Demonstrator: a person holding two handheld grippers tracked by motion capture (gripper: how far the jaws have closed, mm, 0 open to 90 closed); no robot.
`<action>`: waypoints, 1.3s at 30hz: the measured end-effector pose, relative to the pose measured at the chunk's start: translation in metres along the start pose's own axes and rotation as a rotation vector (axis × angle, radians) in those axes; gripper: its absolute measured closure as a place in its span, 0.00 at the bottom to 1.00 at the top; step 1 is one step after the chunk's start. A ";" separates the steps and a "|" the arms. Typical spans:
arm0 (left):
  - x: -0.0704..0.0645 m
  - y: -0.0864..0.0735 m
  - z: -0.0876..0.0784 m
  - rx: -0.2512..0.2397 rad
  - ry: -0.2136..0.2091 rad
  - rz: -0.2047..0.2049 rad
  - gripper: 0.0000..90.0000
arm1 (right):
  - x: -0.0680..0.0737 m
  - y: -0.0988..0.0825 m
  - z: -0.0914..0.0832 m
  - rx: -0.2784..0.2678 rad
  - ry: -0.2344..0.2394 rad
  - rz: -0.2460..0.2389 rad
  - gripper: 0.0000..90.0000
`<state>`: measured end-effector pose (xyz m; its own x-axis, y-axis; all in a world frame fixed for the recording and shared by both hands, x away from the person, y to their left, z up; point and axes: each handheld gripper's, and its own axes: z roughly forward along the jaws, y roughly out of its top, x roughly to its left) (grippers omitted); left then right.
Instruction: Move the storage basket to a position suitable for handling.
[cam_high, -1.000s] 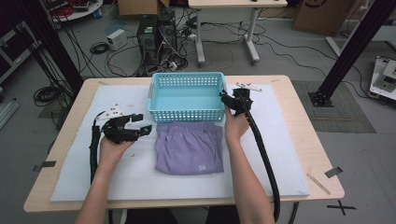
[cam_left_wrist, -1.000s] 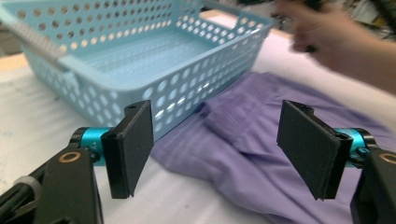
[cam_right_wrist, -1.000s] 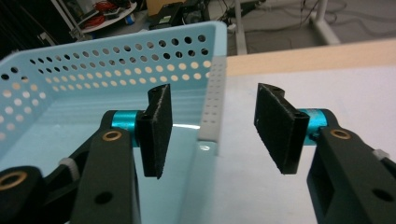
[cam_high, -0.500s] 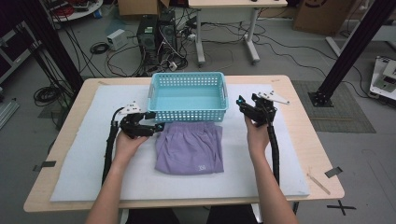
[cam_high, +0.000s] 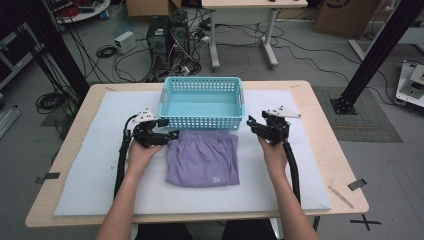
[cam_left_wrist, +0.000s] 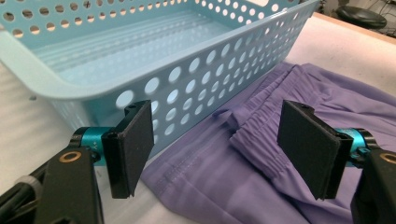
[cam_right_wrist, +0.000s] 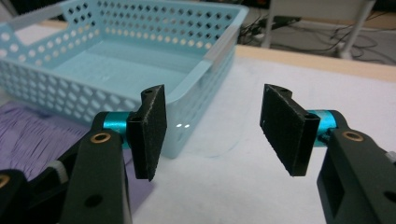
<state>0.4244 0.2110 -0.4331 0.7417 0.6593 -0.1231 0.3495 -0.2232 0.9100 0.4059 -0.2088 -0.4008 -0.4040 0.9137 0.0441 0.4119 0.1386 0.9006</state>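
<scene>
A folded purple garment (cam_high: 202, 157) lies on the white pad just in front of a light blue perforated basket (cam_high: 202, 81), which is empty. My left gripper (cam_high: 172, 135) is open at the garment's upper left corner. In the left gripper view its jaws (cam_left_wrist: 219, 135) straddle the gathered waistband (cam_left_wrist: 261, 154) without touching it, close to the basket wall (cam_left_wrist: 196, 70). My right gripper (cam_high: 250, 122) is to the right of the basket's front right corner. Its jaws (cam_right_wrist: 212, 126) have just been opening and have only bare pad between them, with the basket (cam_right_wrist: 205, 70) ahead on the left.
The white pad (cam_high: 80, 170) covers most of the wooden table (cam_high: 330, 115). A wooden stick (cam_high: 342, 196) lies near the table's right front corner. Computer boxes, cables and another table's legs are on the floor beyond the far edge.
My left gripper has moved right, up to the garment's top left corner. My right gripper has moved right and nearer me, away from the basket's front right corner.
</scene>
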 end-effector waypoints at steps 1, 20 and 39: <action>-0.001 0.001 -0.001 -0.002 0.000 0.003 0.30 | 0.003 -0.002 0.005 0.016 -0.002 -0.011 0.48; -0.002 0.001 -0.002 0.006 -0.007 0.007 0.30 | 0.010 -0.013 0.035 0.086 -0.019 -0.028 0.51; 0.008 -0.002 0.000 -0.007 0.045 -0.002 0.31 | 0.027 -0.002 0.046 0.093 -0.033 -0.072 0.49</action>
<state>0.4298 0.2167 -0.4365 0.7144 0.6914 -0.1075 0.3471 -0.2168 0.9124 0.4313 -0.1665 -0.4214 -0.4086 0.9120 -0.0355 0.4573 0.2382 0.8568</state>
